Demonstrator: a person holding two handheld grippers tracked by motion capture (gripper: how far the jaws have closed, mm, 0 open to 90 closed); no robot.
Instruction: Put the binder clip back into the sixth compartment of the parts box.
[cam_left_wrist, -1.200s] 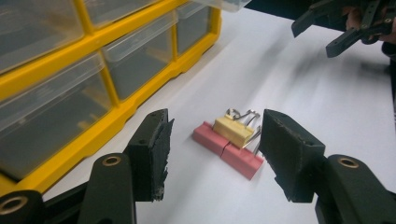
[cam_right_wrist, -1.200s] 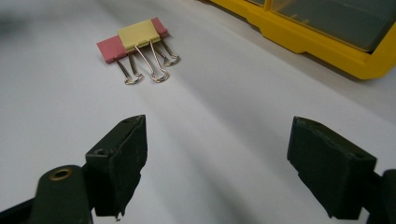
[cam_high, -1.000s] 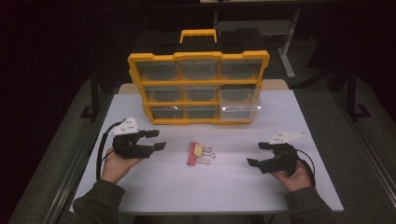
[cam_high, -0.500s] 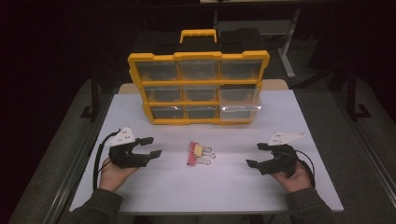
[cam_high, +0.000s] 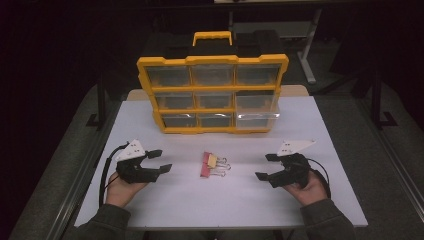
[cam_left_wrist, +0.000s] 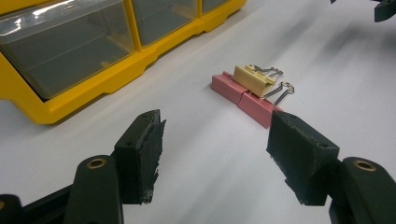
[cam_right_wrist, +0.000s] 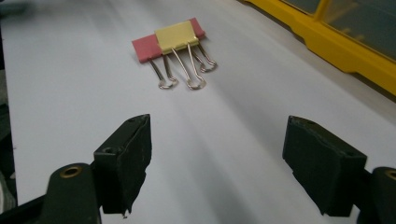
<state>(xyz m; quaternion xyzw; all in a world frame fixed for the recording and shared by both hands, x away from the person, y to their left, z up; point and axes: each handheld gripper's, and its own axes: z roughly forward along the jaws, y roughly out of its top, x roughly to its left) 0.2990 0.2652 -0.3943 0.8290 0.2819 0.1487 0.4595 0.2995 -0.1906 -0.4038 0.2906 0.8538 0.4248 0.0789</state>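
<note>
Clips: pink and yellow metal binder clips (cam_high: 213, 165) lie untouched (stacked) mid-desk (cam_high: 210, 200); left gripper (cam_high: 159, 161) jaws, just opening, spread empty; right gripper (cam_high: 266, 166) jaws likewise spread; pinch bodies squarely, avoiding wire handles.

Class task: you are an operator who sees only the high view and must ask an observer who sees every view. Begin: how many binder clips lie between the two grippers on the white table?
Observer: The right gripper view shows a pale yellow metal binder clip lying on top of pink ones.
Operator: Which way do the wire handles point?
Observer: The silver wire handles point toward the right gripper.
Operator: Is the left gripper holding anything?
Observer: No. The left gripper has just been opening, with bare table between its pads.
Operator: And the yellow plastic organizer?
Observer: Its near clear drawer looks empty.
</note>
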